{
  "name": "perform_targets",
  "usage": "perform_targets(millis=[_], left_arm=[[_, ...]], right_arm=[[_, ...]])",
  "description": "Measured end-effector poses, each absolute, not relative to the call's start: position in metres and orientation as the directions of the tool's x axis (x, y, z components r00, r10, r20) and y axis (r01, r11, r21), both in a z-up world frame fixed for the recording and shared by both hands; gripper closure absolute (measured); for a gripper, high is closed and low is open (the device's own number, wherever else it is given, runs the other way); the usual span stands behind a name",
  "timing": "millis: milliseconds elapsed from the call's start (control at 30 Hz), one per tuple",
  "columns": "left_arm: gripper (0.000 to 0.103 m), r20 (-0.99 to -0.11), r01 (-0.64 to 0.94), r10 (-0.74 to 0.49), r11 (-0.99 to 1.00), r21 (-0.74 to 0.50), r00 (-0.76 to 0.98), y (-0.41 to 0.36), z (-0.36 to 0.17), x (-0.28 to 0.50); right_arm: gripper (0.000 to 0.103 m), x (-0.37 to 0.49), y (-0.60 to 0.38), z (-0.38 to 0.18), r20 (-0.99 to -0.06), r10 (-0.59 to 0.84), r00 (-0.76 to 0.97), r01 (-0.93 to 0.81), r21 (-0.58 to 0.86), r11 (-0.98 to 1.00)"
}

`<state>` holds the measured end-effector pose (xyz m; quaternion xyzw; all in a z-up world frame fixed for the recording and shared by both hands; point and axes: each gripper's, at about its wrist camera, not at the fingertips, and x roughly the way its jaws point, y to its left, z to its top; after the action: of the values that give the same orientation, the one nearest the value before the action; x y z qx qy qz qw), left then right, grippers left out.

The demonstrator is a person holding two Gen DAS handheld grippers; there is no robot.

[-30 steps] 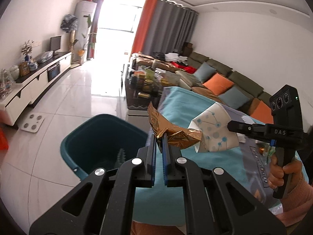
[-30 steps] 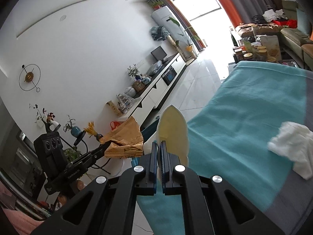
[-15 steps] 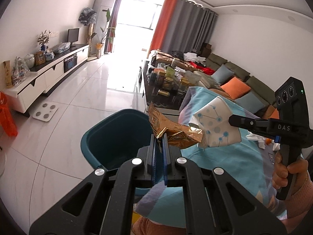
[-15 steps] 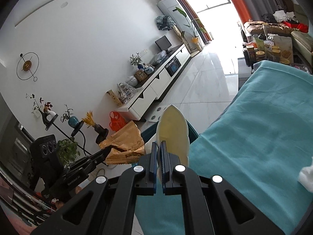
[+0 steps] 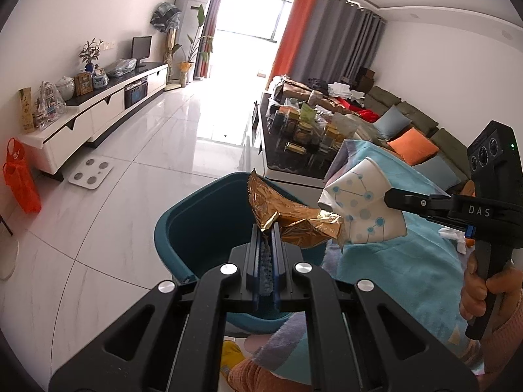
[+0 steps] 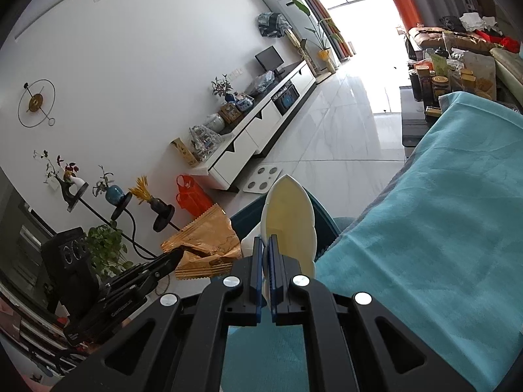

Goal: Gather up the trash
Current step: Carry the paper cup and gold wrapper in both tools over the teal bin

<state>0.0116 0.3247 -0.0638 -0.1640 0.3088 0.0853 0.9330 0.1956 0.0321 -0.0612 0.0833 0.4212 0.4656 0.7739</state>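
Gold foil wrapper (image 5: 291, 215), crinkled and stiff, clamped in the left gripper (image 5: 267, 228) above the near rim of the teal plastic bin (image 5: 196, 228); flattened paper cup (image 5: 362, 205), white with blue dots, pinched in the right gripper (image 6: 268, 245) just right of the bin, over the teal tablecloth (image 6: 425, 245). Judgement: bring both fully over the bin's mouth before releasing, since light foil and paper can drift.

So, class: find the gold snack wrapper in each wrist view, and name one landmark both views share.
Left wrist view: gold snack wrapper sits at centre, clamped in the left gripper, in front of the teal bin.
Right wrist view: lower left, beside the crushed paper cup.
Shared landmark: the white floor scale.
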Motion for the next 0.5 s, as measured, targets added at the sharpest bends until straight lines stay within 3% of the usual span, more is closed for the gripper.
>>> perform_targets(millis=[500], left_arm=[[0.097, -0.644, -0.328, 0.105, 0.915, -0.237, 0.758, 0.333, -0.082, 0.037]], right_arm=[[0.099, 0.198, 0.072, -0.070, -0.630, 0.755, 0.179, -0.663, 0.489, 0.566]])
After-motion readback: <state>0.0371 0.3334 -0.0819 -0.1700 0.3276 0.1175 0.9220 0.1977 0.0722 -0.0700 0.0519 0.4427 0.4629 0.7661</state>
